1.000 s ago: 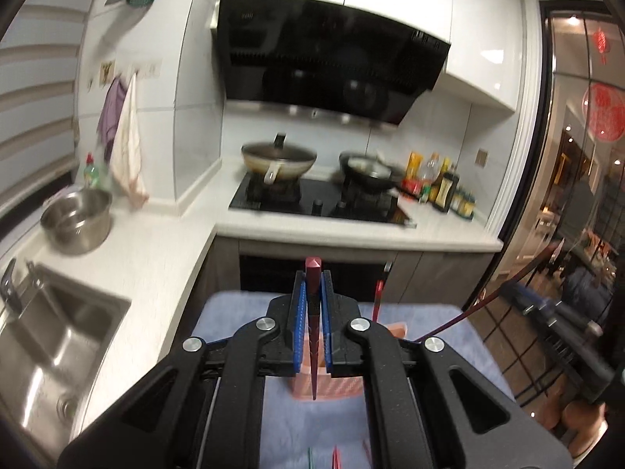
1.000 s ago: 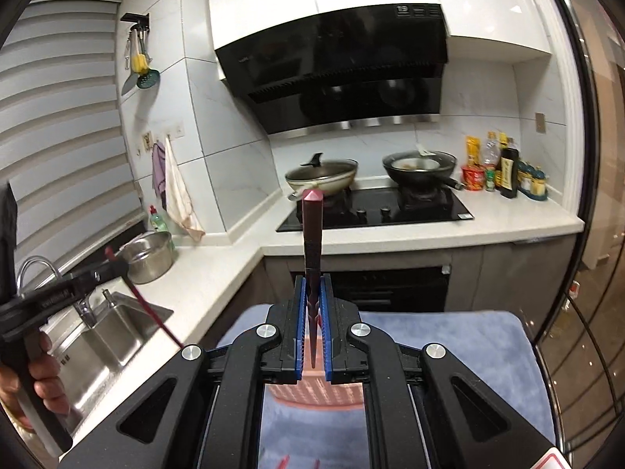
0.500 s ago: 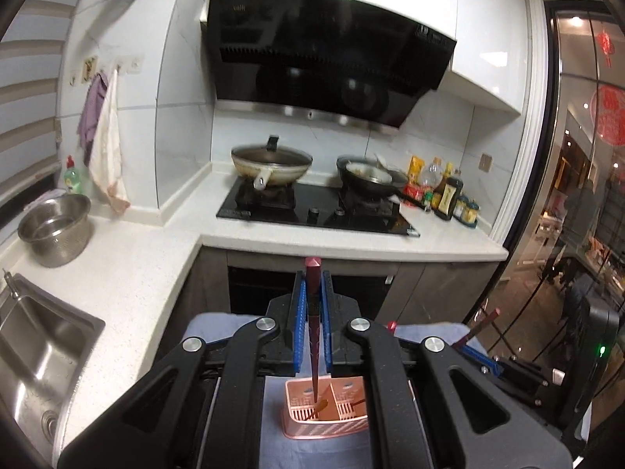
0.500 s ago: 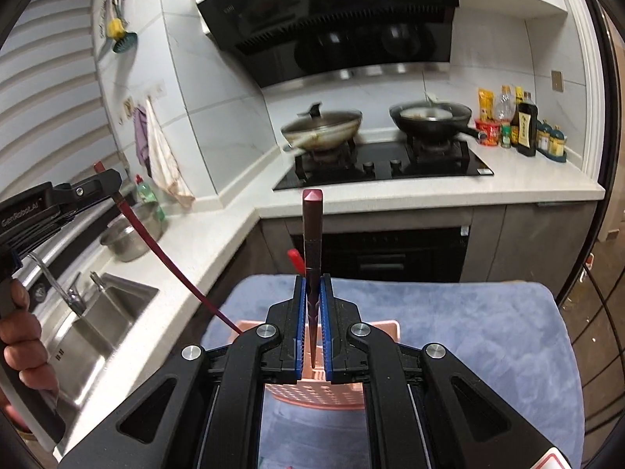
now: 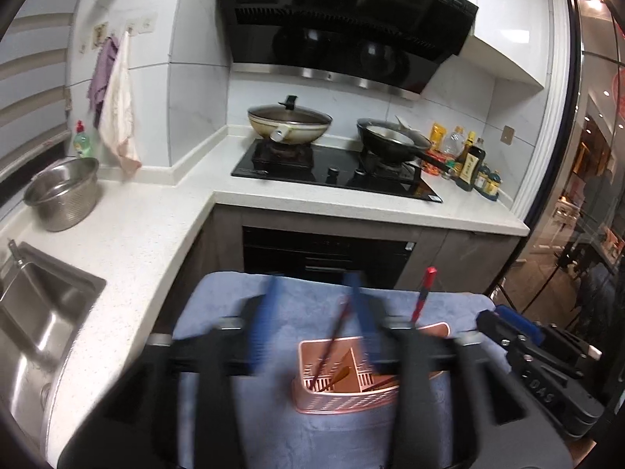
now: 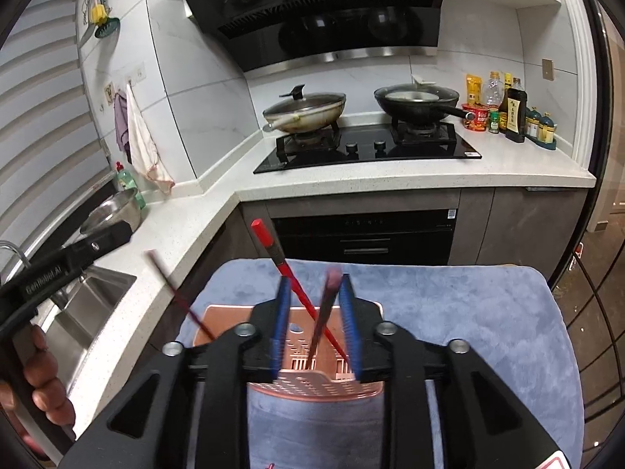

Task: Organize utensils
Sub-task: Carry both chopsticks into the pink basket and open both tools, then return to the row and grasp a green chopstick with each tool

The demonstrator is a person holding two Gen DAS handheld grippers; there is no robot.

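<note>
Both grippers have just been opening: the left gripper (image 5: 316, 324) and right gripper (image 6: 314, 320) each stand parted, a dark chopstick (image 6: 322, 320) loose between the pads, leaning in the pink utensil basket (image 6: 316, 389) on the blue towel (image 6: 468, 312).

A slotted pink basket (image 6: 324, 385) holds dark red chopsticks (image 6: 297, 289) on a plain blue towel (image 6: 468, 312).

Bright kitchen, fisheye edges, foreground motion blur
</note>
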